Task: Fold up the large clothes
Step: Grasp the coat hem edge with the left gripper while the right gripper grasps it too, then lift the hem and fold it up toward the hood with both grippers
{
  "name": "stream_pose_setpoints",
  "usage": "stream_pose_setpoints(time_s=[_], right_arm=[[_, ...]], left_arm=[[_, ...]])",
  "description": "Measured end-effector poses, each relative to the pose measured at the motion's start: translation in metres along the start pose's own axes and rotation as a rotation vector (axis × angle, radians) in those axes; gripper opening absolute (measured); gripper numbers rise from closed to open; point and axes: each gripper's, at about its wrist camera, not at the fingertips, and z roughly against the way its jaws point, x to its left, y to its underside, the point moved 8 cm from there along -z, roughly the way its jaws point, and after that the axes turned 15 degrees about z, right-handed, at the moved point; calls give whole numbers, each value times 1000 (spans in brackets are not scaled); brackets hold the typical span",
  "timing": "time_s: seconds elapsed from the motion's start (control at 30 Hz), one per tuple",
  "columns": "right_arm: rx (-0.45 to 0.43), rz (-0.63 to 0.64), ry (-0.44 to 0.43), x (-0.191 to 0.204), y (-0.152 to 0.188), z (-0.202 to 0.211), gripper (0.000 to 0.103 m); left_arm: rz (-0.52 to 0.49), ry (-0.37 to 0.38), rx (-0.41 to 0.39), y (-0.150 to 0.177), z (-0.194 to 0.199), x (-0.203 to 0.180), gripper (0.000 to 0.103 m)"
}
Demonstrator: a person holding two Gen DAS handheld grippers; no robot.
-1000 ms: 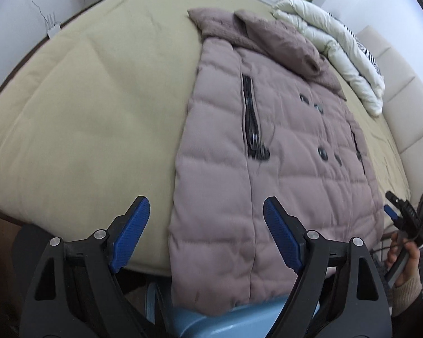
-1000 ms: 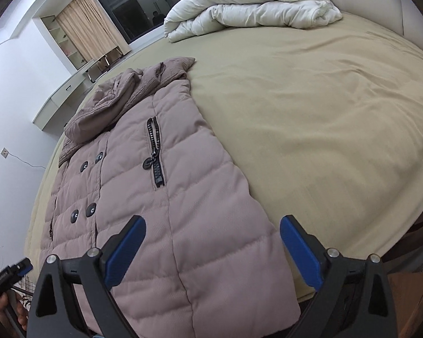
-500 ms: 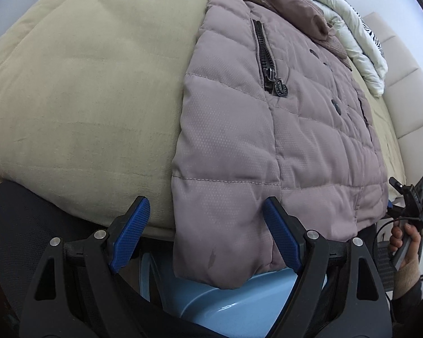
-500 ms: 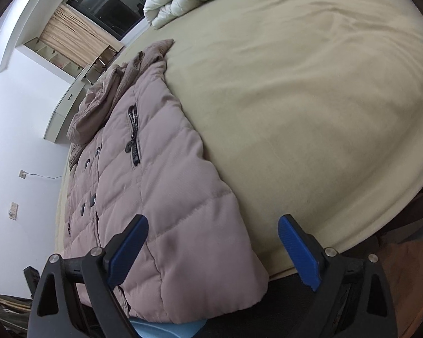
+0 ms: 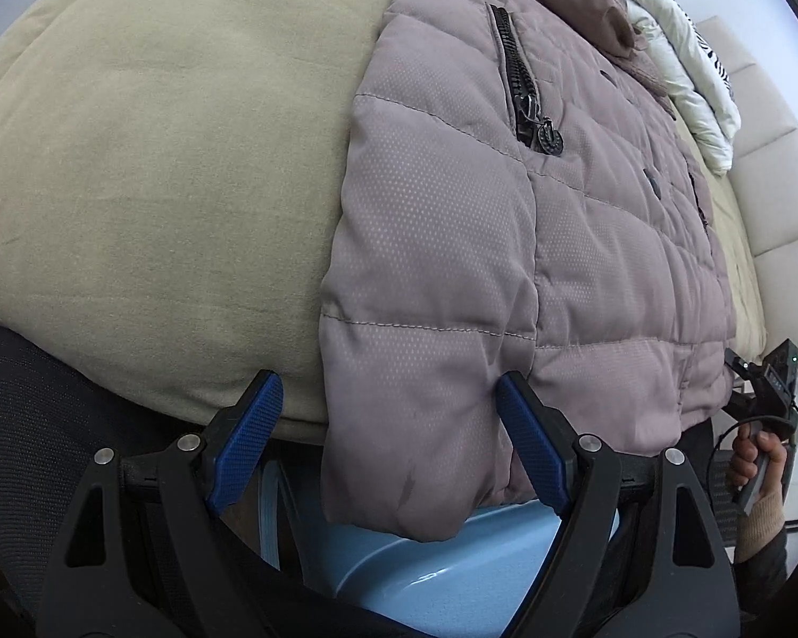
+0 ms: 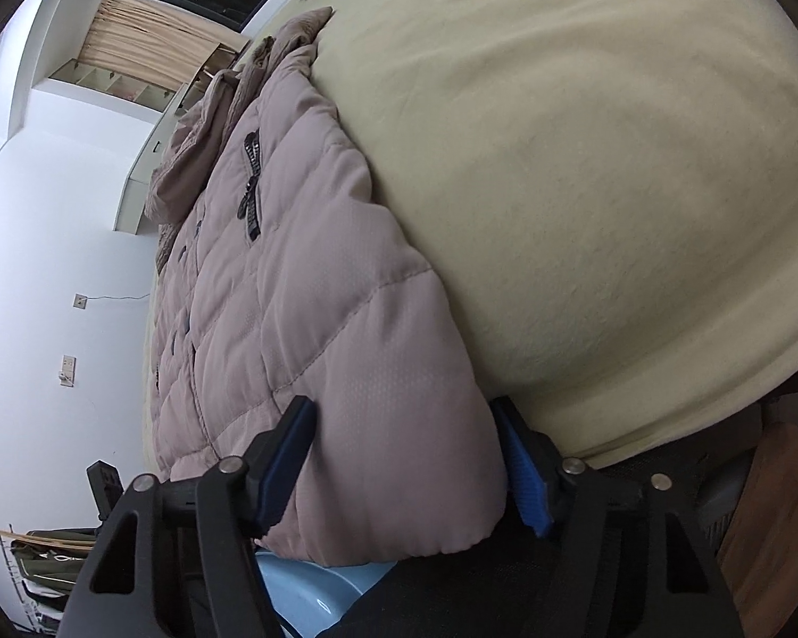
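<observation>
I see both claws released: my left gripper (image 5: 383, 441) and right gripper (image 6: 407, 460) straddle the near hem corners of the mauve quilted puffer coat (image 5: 505, 244) on the beige bed (image 5: 159, 159).

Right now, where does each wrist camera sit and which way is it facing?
Left wrist: on the left gripper, low at the bed's edge, facing the puffer jacket's left hem corner; its open blue fingers and the right hand show.
Right wrist: on the right gripper, facing the right hem corner; its fingers straddle the hem.
Shared: jacket, bed, white duvet, blue basin.
</observation>
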Motion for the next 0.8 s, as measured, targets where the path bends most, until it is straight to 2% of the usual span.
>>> stream_pose_setpoints(time_s=[0.07,0.1,0.2,0.23,0.33,0.37,0.43,0.67,0.8], right_arm=[[-1,2,-15,0,0,0,61],[0,9,-23,2,0,1,55],[-5,43,-47,10,-2,3,38],[-11,57,-53,12,-4,4,31],[-9,94,-33,21,-6,5,23],[-10,102,-24,23,-7,5,22],[-13,125,8,26,-7,5,19],[-25,216,151,43,-6,10,13],[-35,333,255,65,-5,16,11]], left_arm=[[-5,-4,0,1,-1,-2,82],[-6,1,1,1,-1,-4,75],[2,49,38,5,-4,-10,44],[3,55,46,6,-5,-12,38],[-13,45,51,7,-6,-18,30],[-19,45,50,7,-6,-21,22],[-43,22,34,7,-3,-26,14],[-104,-26,-16,14,10,-36,7],[-159,-62,-51,16,27,-40,6]])
